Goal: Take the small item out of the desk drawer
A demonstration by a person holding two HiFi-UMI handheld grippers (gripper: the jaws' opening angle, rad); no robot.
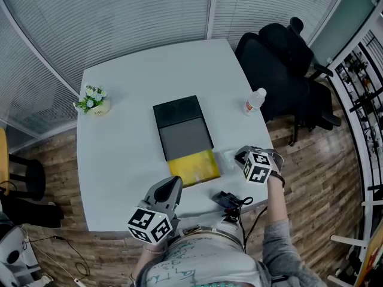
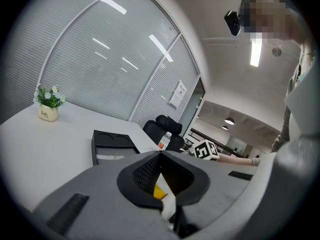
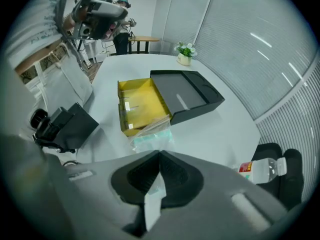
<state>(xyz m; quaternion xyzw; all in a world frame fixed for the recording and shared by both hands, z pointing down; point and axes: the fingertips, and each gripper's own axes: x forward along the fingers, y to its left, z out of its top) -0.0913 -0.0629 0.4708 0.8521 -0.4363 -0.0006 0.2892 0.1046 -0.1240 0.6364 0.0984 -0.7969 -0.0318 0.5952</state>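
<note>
- The small packet (image 3: 150,134), clear film round something pale teal, lies out of the drawer on the white bench (image 1: 131,148), just beside the front right corner of the open yellow drawer (image 1: 192,167).
- The right claw (image 3: 160,153) points steeply down at it with its jaws pressed together. The packet's near edge runs right up to the tips, and I cannot tell whether any film is nipped between them.
- The left claw (image 2: 160,154) is also closed, with nothing in it. It is near the bench's front edge, well apart from the packet.
- The yellow drawer stands pulled out of a black organiser box (image 1: 182,127).
- The right gripper view alone shows the packet's teal contents; the head view gives only a faint glassy patch.
- The head view alone shows both claws with the drawer between them, a water bottle (image 1: 254,100) and a potted plant (image 1: 93,99).
</note>
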